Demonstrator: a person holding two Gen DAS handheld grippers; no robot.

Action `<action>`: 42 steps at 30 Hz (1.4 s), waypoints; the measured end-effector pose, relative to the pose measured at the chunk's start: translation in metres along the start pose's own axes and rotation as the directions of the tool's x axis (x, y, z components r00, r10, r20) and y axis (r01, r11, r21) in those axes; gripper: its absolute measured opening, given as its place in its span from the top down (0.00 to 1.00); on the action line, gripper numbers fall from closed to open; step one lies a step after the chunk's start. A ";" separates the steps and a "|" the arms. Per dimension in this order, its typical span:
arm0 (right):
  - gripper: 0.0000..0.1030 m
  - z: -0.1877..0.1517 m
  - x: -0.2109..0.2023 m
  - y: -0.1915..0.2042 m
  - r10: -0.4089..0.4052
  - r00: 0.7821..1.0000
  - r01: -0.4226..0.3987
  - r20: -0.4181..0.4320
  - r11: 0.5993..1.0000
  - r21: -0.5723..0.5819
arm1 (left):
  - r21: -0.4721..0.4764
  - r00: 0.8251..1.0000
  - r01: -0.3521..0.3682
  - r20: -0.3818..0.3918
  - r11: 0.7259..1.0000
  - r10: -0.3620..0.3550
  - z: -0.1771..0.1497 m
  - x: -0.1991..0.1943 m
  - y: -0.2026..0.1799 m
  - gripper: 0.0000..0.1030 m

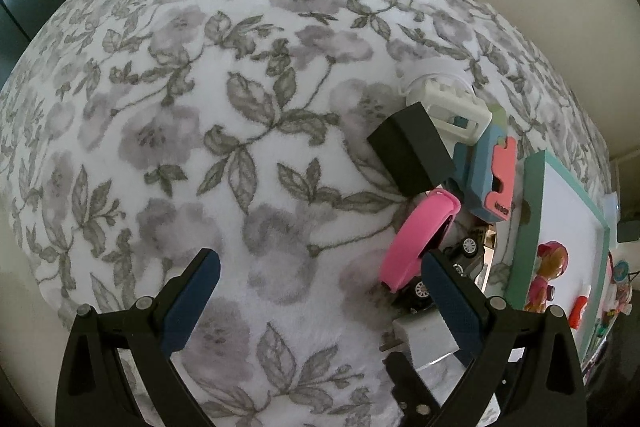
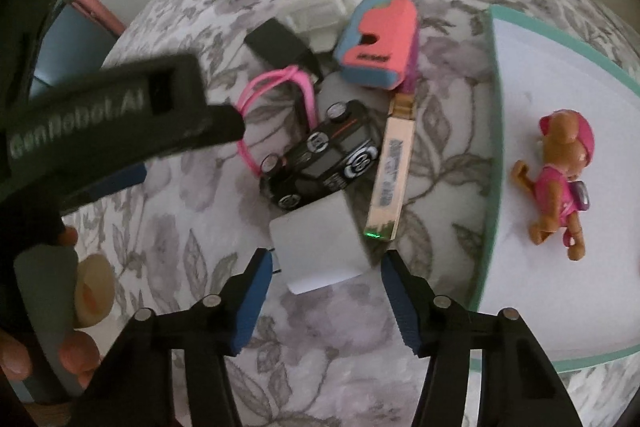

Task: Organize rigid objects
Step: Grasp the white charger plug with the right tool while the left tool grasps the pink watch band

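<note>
A pile of small objects lies on the floral blanket (image 1: 240, 107): a black box (image 2: 280, 43), a white plastic frame (image 2: 316, 11), a blue-and-coral puzzle block (image 2: 376, 43), a pink band (image 2: 276, 87), a black toy car (image 2: 320, 159), a white charger block (image 2: 320, 247) and a tan stick with a green light (image 2: 390, 183). A brown-and-pink puppy figure (image 2: 560, 179) lies on the teal-rimmed white board (image 2: 490, 147). My right gripper (image 2: 324, 303) is open, its fingertips on either side of the charger block's near end. My left gripper (image 1: 320, 291) is open and empty, left of the pile.
The left gripper's black body (image 2: 108, 115) crosses the right wrist view at the upper left. A hand (image 2: 68, 347) holds its handle at the lower left. The pink band (image 1: 416, 239) and black box (image 1: 412, 151) show in the left wrist view.
</note>
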State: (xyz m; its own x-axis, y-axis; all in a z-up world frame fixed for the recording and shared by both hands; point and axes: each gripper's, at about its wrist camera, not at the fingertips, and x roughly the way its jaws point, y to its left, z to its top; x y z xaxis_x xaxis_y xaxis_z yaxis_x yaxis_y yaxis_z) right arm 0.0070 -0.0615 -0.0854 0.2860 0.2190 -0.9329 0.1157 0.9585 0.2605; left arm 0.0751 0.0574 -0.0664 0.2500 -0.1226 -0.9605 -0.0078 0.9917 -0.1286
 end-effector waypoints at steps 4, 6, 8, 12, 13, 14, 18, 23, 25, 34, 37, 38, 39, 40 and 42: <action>0.45 0.001 0.006 0.009 -0.024 1.000 0.024 -0.001 0.999 -0.022 | 0.011 1.000 0.009 -0.020 1.000 -0.009 0.000 0.008 -0.006 0.02; 0.47 0.002 0.006 0.011 -0.025 1.000 0.026 0.005 1.000 -0.016 | 0.001 0.999 0.015 -0.032 1.000 -0.015 0.000 0.012 -0.005 0.02; 0.47 0.002 0.006 0.011 -0.021 1.000 0.021 0.002 1.000 -0.002 | -0.010 0.999 0.021 -0.030 1.000 -0.021 0.001 0.013 -0.004 0.02; 0.47 0.003 0.003 0.004 -0.025 1.000 0.025 -0.007 1.000 0.013 | 0.009 1.000 0.009 -0.008 1.000 -0.009 0.001 0.015 -0.008 0.03; 0.47 0.003 0.003 0.002 -0.026 1.000 0.027 -0.008 0.999 0.020 | 0.016 1.000 0.007 -0.006 1.000 -0.007 0.002 0.017 -0.010 0.03; 0.47 0.004 0.002 0.000 -0.027 1.000 0.027 -0.011 0.999 0.035 | 0.022 1.000 0.009 -0.004 1.000 -0.009 0.003 0.018 -0.013 0.03; 0.47 0.003 0.003 -0.014 -0.006 1.000 0.007 -0.015 0.997 0.081 | 0.062 1.000 0.014 0.005 0.998 -0.014 0.002 0.024 -0.023 0.16; 0.47 0.004 0.003 -0.014 -0.011 1.000 0.013 -0.020 0.997 0.071 | 0.084 1.000 0.024 0.004 0.996 -0.024 -0.001 0.030 -0.034 0.50; 0.47 0.003 0.001 -0.016 -0.010 1.000 0.011 -0.022 0.997 0.070 | 0.085 0.999 0.040 -0.002 0.996 -0.040 -0.001 0.032 -0.035 0.67; 0.47 -0.002 0.001 -0.013 -0.008 1.000 0.009 -0.020 0.998 0.069 | 0.104 0.999 0.041 -0.008 0.994 -0.040 -0.004 0.034 -0.042 0.91; 0.47 -0.001 0.002 -0.013 -0.010 1.000 0.012 -0.021 0.998 0.067 | 0.096 0.998 0.057 -0.001 0.994 -0.057 -0.005 0.030 -0.042 0.91; 0.47 -0.002 0.001 -0.013 -0.011 1.000 0.012 -0.021 0.998 0.066 | 0.095 0.998 0.064 0.003 0.993 -0.065 -0.006 0.027 -0.042 0.91; 0.47 -0.002 0.001 -0.014 -0.011 1.000 0.012 -0.021 0.998 0.065 | 0.095 0.997 0.070 0.009 0.993 -0.071 -0.006 0.025 -0.042 0.91; 0.48 -0.002 0.001 -0.014 -0.010 1.000 0.012 -0.022 0.998 0.064 | 0.096 0.997 0.076 0.018 0.992 -0.078 -0.006 0.022 -0.044 0.91; 0.48 -0.002 0.000 -0.014 -0.007 1.000 0.009 -0.028 0.998 0.064 | 0.099 0.996 0.079 0.035 0.992 -0.083 -0.006 0.015 -0.045 0.91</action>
State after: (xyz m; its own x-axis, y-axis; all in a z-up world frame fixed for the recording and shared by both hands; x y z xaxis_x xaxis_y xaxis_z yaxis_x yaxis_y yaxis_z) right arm 0.0037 -0.0744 -0.0898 0.2581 0.2170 -0.9414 0.1785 0.9469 0.2673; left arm 0.0737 0.0105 -0.0769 0.2838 -0.2031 -0.9371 0.1075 0.9779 -0.1793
